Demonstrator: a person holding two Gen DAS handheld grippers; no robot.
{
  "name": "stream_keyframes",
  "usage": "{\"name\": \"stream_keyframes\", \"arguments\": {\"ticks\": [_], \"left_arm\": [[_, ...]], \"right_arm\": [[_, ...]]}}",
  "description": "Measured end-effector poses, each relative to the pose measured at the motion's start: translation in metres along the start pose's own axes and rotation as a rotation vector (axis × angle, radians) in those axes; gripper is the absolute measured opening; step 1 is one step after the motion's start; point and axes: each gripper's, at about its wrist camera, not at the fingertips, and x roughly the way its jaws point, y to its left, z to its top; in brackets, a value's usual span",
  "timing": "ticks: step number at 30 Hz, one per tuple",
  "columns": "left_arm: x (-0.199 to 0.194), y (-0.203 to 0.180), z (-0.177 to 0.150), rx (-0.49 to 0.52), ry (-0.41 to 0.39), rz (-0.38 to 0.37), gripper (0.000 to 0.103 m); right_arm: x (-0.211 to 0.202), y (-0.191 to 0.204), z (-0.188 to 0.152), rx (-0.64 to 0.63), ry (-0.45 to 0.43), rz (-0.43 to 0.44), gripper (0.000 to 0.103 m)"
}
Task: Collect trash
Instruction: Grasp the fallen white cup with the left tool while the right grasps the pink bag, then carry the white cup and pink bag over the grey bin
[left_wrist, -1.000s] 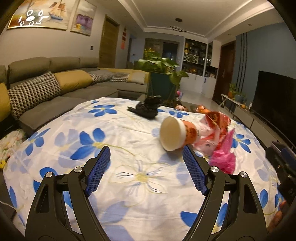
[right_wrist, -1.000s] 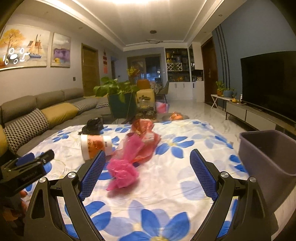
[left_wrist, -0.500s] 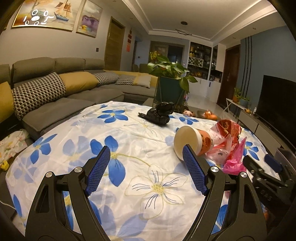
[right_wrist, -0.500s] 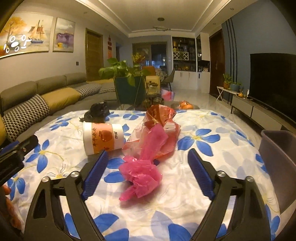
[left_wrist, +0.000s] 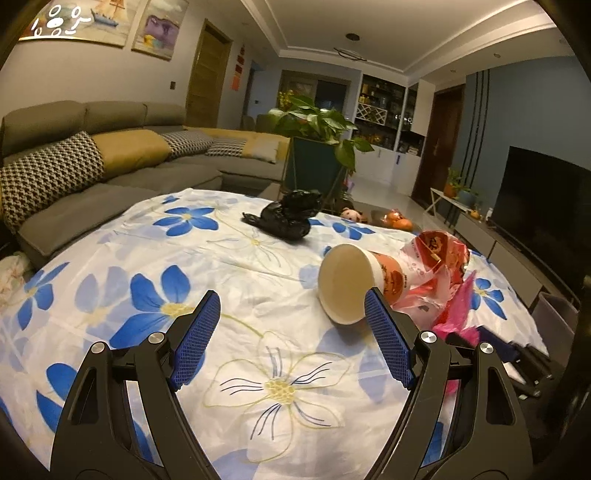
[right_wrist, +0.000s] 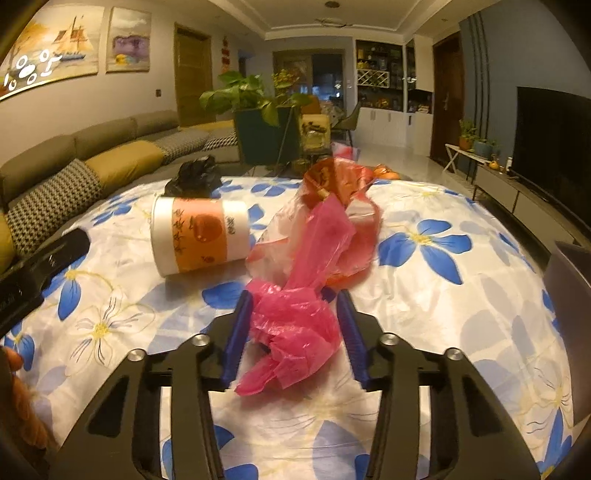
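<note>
Two right claw (right_wrist: 293, 295) jaws closing around pink bag (right_wrist: 295, 325); left claw (left_wrist: 291, 314) spread.

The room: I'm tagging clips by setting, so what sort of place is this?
A home living room, most likely: a sectional sofa with cushions, a wall television, and a table under a flowered cloth.

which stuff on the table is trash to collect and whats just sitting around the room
Trash for the job:
pink plastic bag, between the closing right gripper
paper cup, on its side
red and clear bag
black bag
grey bin

Just lying about:
sofa
potted plant
TV
</note>
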Motion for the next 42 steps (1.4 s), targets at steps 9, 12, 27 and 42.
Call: {"name": "stream_keyframes", "arguments": {"ticks": [9, 12, 27, 42], "left_arm": [[0.016, -0.02, 0.009, 0.029, 0.018, -0.112, 0.079], [0.029, -0.031, 0.012, 0.058, 0.04, -0.149, 0.074], [0.059, -0.051, 0.009, 0.094, 0.154, -0.296, 0.002], [-0.029, -0.086, 0.013, 0.188, 0.005, -0.357, 0.002]], "right_arm": [[-0.025, -0.009, -0.006, 0.027, -0.057, 0.008, 0.027], [-0.042, -0.013, -0.008, 0.02, -0.099, -0.021, 0.027], [-0.087, -0.044, -0.013, 0.043, -0.174, -0.073, 0.027], [-0.141, -0.091, -0.006, 0.119, -0.299, -0.177, 0.027]]}}
